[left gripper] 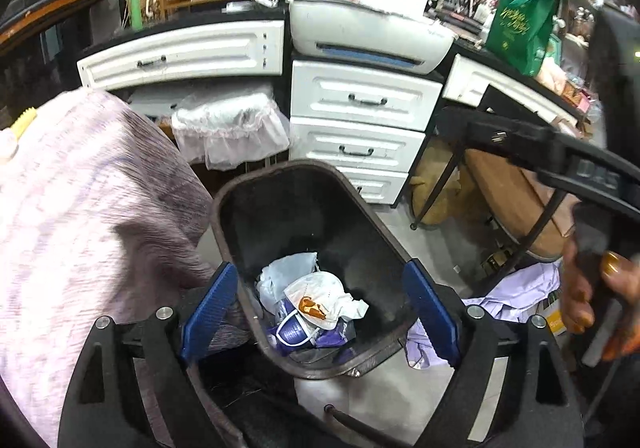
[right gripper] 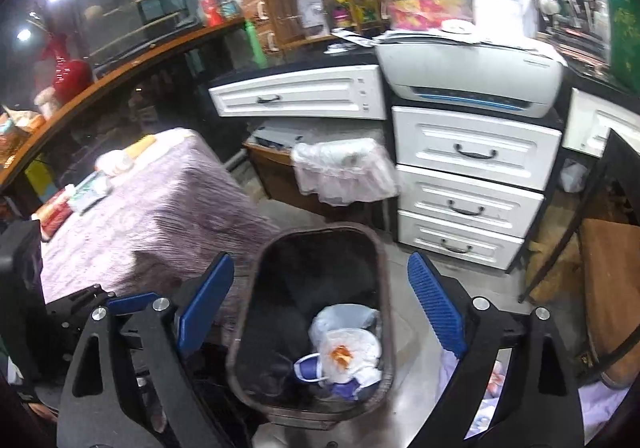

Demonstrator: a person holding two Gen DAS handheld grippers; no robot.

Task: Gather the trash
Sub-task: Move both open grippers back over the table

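A dark brown trash bin (left gripper: pixel 256 184) stands on the floor, seen also in the right wrist view (right gripper: pixel 382 272). Inside lie a stained white face mask (left gripper: pixel 320 300), crumpled white paper and purple wrappers (left gripper: pixel 294 332); the same trash (right gripper: pixel 348 352) shows in the right wrist view. My left gripper (left gripper: pixel 320 312) is open and empty, hovering over the bin's mouth. My right gripper (right gripper: pixel 320 312) is open and empty above the bin too. The right gripper's body and the hand holding it (left gripper: pixel 588 288) show at the right of the left wrist view.
A table with a lilac cloth (left gripper: pixel 80 208) stands left of the bin. White drawers (left gripper: pixel 360 128) and a printer (left gripper: pixel 368 32) are behind it. A plastic-lined bin (left gripper: pixel 228 128) sits under the counter. A wooden stool (left gripper: pixel 508 200) and lilac cloth on the floor (left gripper: pixel 520 292) are at the right.
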